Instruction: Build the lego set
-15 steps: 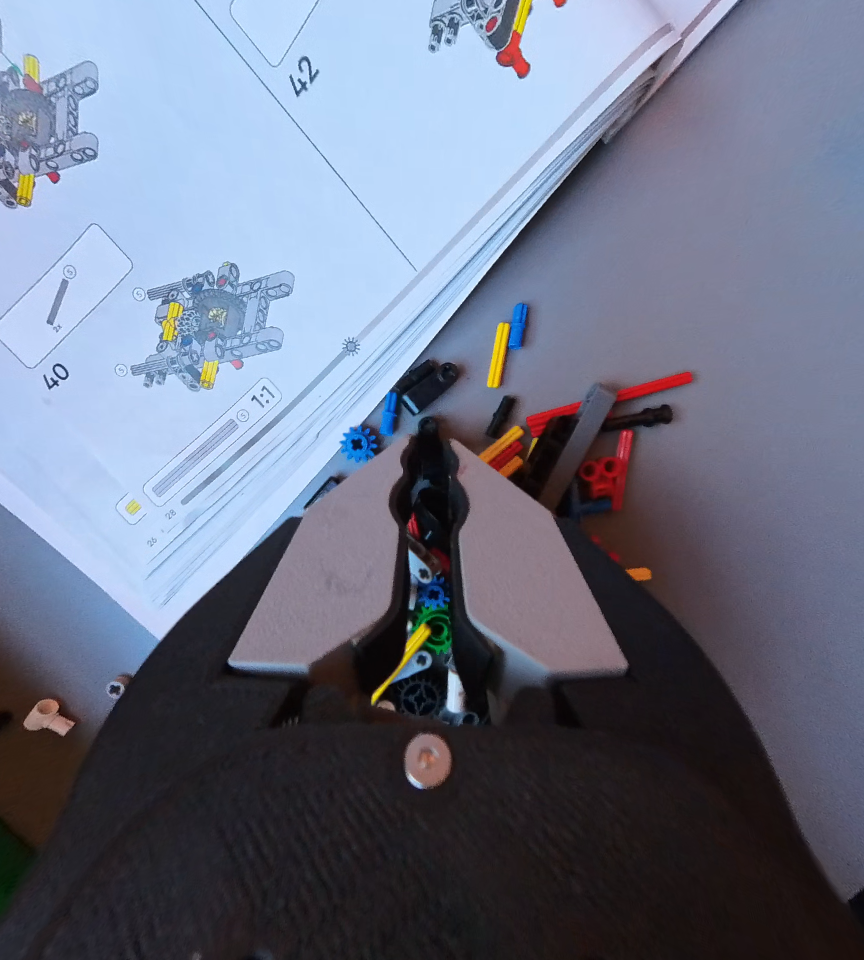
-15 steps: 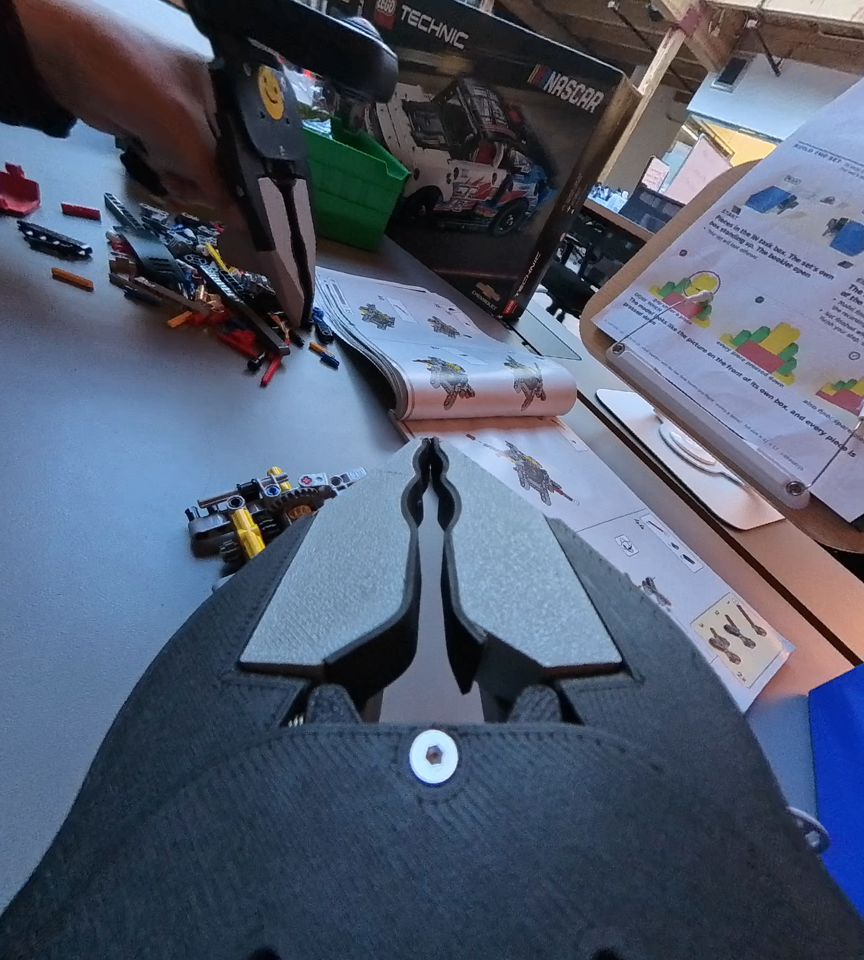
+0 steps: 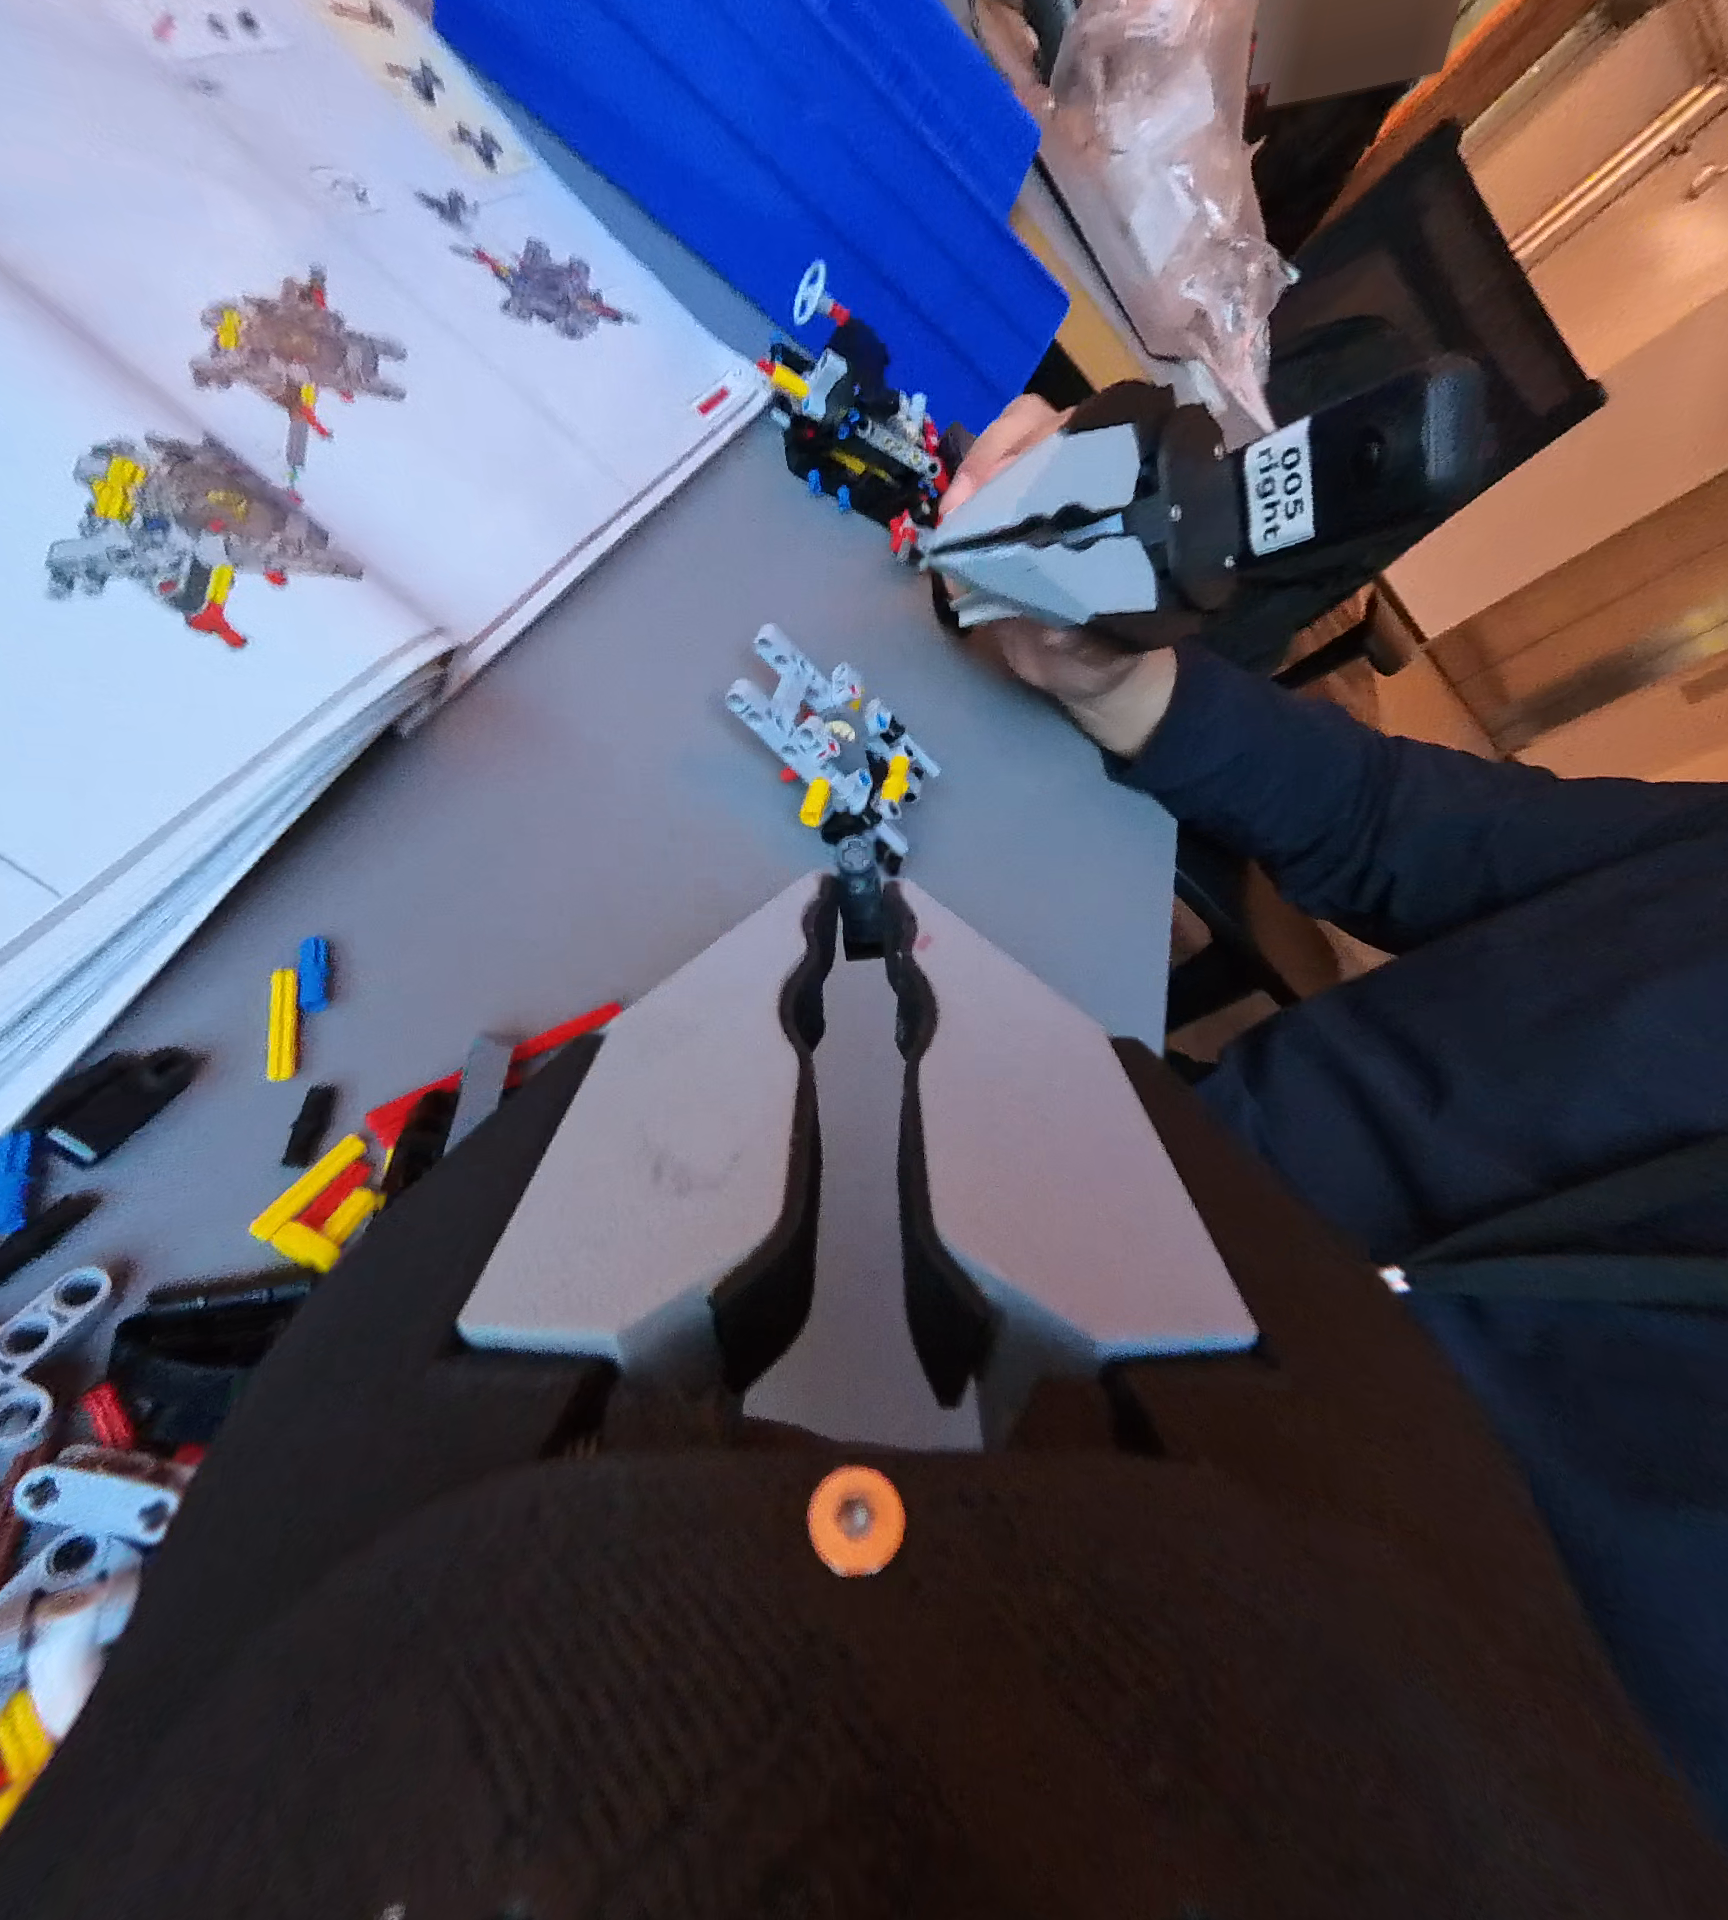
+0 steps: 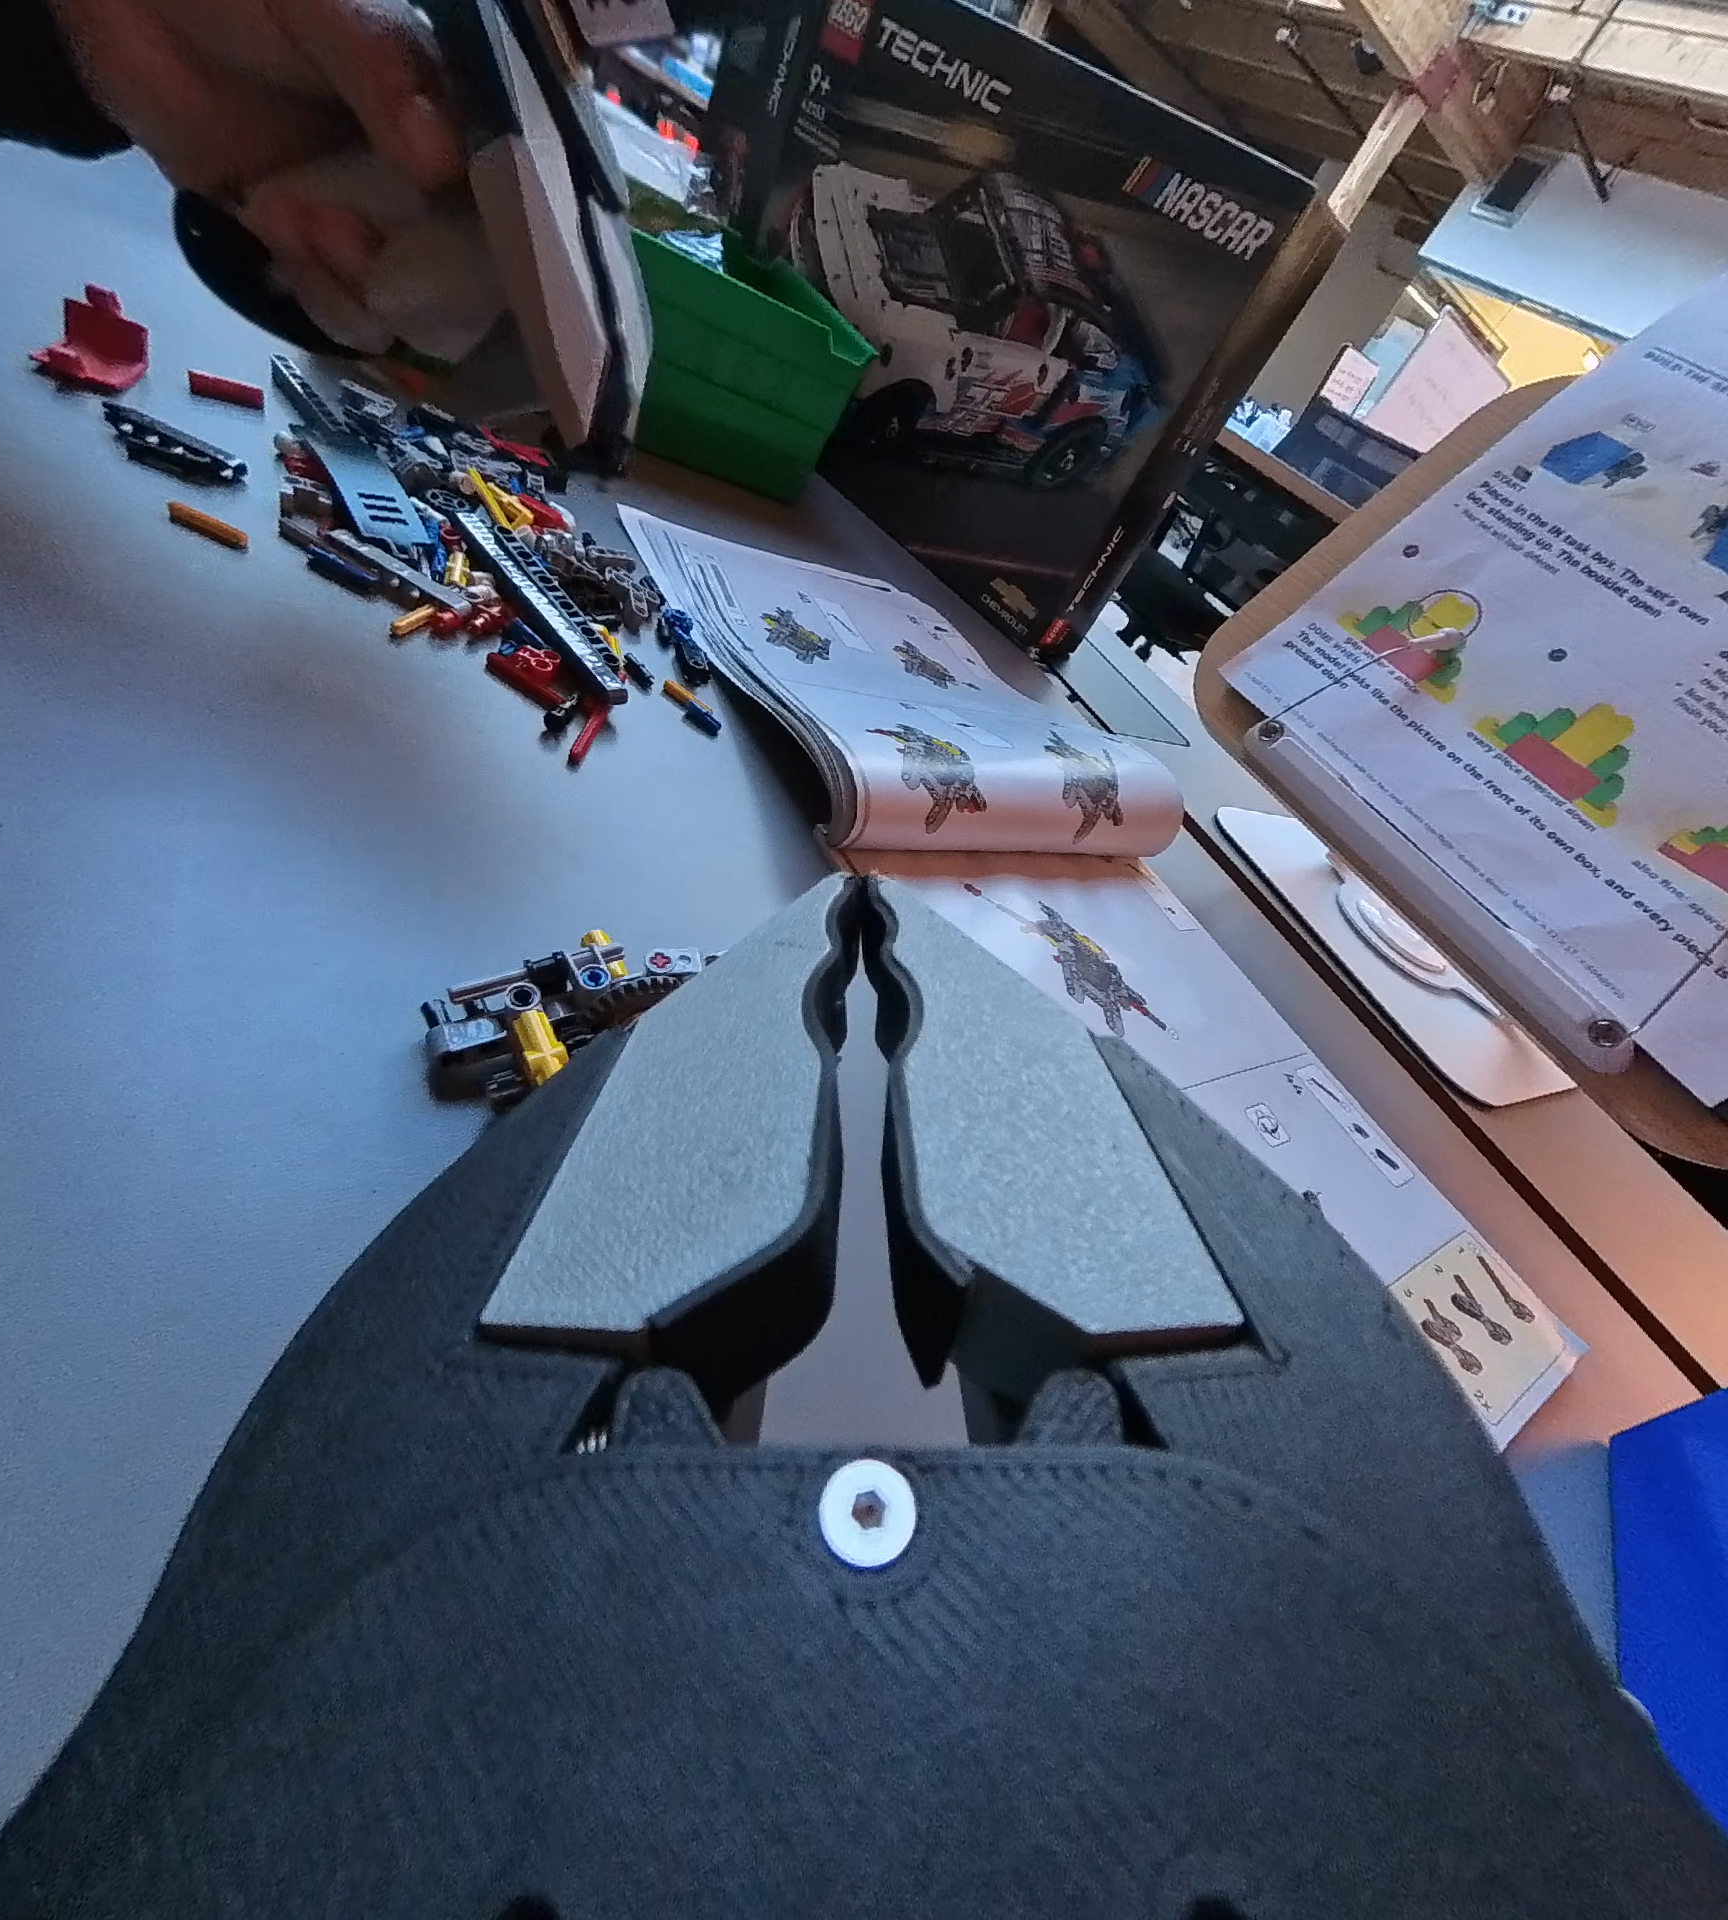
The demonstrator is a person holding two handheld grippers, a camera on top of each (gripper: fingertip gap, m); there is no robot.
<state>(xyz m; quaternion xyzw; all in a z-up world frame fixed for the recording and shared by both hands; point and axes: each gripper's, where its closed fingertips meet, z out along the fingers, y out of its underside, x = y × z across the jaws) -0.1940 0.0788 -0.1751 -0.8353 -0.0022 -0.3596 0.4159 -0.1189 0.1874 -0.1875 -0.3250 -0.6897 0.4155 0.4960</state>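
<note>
Between the fingertips of the left claw (image 3: 860, 914) sits a small black piece (image 3: 862, 920), pinched from both sides and held above the grey tabletop (image 3: 569, 831). Just beyond the tips lies a small grey, black and yellow brick assembly (image 3: 834, 743) on the tabletop. Left of the assembly spreads the open instruction booklet (image 3: 216, 499); nearer the camera than the booklet lies a scatter of loose pieces (image 3: 299, 1195) in yellow, red, blue and black.

The left wrist view alone shows a second, darker brick assembly (image 3: 860, 436) beyond the first, beside a blue box (image 3: 787, 156), and the right claw seen from the side in a person's hand (image 3: 1047, 644), its tips together.

In its own view the right claw (image 4: 862, 894) is closed with nothing between its pads, hovering at the near edge of the booklet (image 4: 943, 748). The grey and yellow assembly (image 4: 538, 1013) lies just left of it. Only this view shows what stands behind the booklet: a green bin (image 4: 735, 364), a dark set box (image 4: 1026, 281) with a car pictured on it, and to the right a printed sheet on a stand (image 4: 1566, 727). The left claw appears far off, blurred, above the pile of pieces (image 4: 465, 540). Wooden beams (image 4: 1411, 114) run overhead in the room behind.
</note>
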